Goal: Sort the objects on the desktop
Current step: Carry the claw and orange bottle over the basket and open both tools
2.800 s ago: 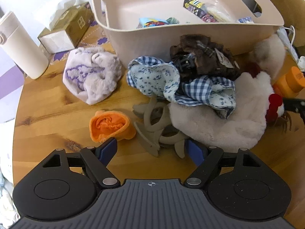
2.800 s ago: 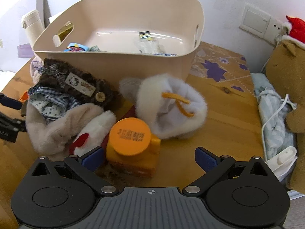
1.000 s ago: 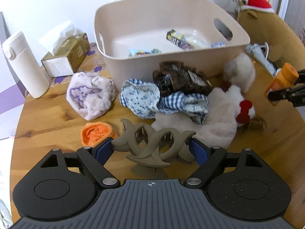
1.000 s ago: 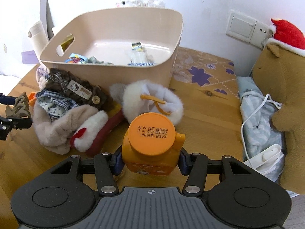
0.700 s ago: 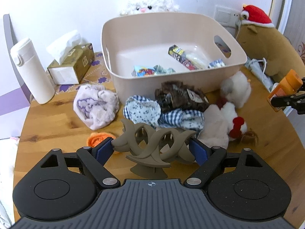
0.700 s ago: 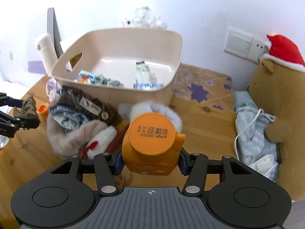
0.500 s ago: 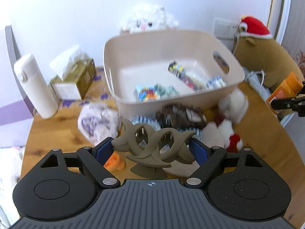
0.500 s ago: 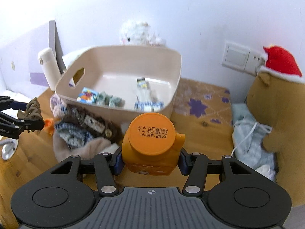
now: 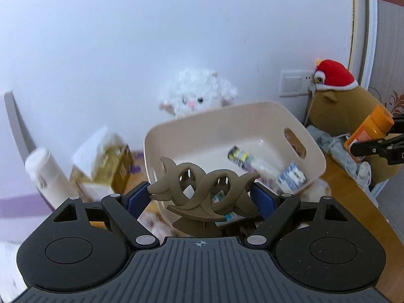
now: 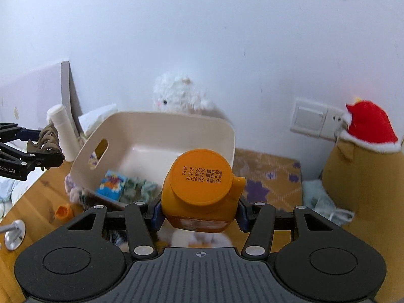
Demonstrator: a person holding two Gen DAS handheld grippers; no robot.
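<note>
Fingers of the left gripper [image 9: 200, 197] clamp a taupe hair claw clip [image 9: 202, 193] while the right gripper [image 10: 199, 213] grips an orange-capped bottle [image 10: 200, 189], both raised near the beige storage bin [image 10: 161, 136]; judging by this, next comes carrying each over the rim and letting go.

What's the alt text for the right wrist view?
The right gripper holds an orange bottle by its sides, cap facing the camera, raised in front of a beige bin containing a few small packets. At far left, the left gripper holds a brown hair claw; a white plush sits behind the bin.
</note>
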